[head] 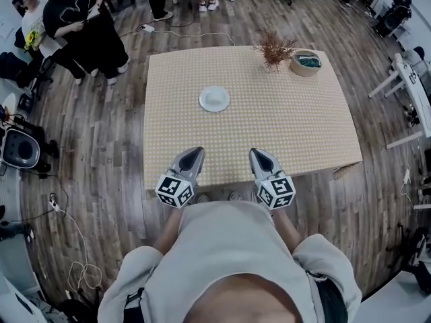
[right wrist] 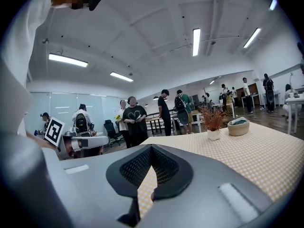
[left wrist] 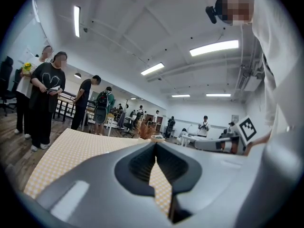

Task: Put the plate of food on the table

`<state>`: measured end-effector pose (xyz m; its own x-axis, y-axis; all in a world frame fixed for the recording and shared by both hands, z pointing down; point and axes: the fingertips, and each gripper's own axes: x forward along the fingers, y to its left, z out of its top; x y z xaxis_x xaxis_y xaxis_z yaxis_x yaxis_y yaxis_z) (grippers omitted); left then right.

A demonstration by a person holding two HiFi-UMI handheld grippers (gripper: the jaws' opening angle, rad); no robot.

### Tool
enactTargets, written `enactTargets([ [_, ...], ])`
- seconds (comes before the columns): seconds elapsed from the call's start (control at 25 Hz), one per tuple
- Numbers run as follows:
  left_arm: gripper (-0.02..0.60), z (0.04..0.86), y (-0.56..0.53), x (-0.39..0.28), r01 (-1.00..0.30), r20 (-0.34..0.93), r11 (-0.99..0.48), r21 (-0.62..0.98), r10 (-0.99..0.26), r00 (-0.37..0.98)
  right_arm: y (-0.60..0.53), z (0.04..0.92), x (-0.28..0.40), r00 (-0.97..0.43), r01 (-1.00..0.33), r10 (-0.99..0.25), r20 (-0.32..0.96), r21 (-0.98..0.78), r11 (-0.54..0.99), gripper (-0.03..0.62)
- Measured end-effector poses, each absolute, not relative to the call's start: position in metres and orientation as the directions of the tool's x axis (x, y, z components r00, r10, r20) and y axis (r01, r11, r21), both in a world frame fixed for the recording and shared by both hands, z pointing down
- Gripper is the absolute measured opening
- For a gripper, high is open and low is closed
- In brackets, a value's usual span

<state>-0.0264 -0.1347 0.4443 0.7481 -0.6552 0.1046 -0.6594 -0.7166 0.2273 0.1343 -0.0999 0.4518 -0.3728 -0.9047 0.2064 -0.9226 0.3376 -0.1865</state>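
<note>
Grey plastic jaws of the left tool (left wrist: 155, 145) are pressed together at their tips, with nothing between them; only a thin wedge of the checked cloth shows through the gap lower down. The right tool (right wrist: 151, 149) is the same, its jaws pressed together and pinching nothing. In the head view both tools hover side by side over the near edge of the bench (head: 316, 140), tips pointing away from the person, the left tool's marker cube (head: 175, 190) and the right tool's marker cube (head: 276, 192) toward the person's body. The tools are apart from each other and touch nothing on the bench.

A pale yellow checked cloth (head: 269, 123) covers the whole bench top. The plate (head: 214, 99), white and round, lies on the cloth near the middle of the bench, well ahead of both tools and slightly nearer the left one's line. What lies on it is too small to tell.

At the far right corner of the bench a dried plant (head: 273, 48) stands upright in a small white pot, and just to its right sits a round basket (head: 306, 62) with something green inside. Both are well apart from the plate.

Around the bench is a dark wood plank floor (head: 101, 153). Several people (head: 77, 19) stand beyond the bench's far left corner.
</note>
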Motion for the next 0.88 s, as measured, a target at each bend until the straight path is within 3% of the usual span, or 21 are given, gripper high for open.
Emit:
enactTargets([
  [0.88, 0.009, 0.449, -0.130, -0.031, -0.674, 0.124, -0.698, 0.242, -0.667, 0.735, -0.109, 0.469, 0.141, -0.322, -0.932, -0.916, 0.239, -0.250, 0.262, -0.003],
])
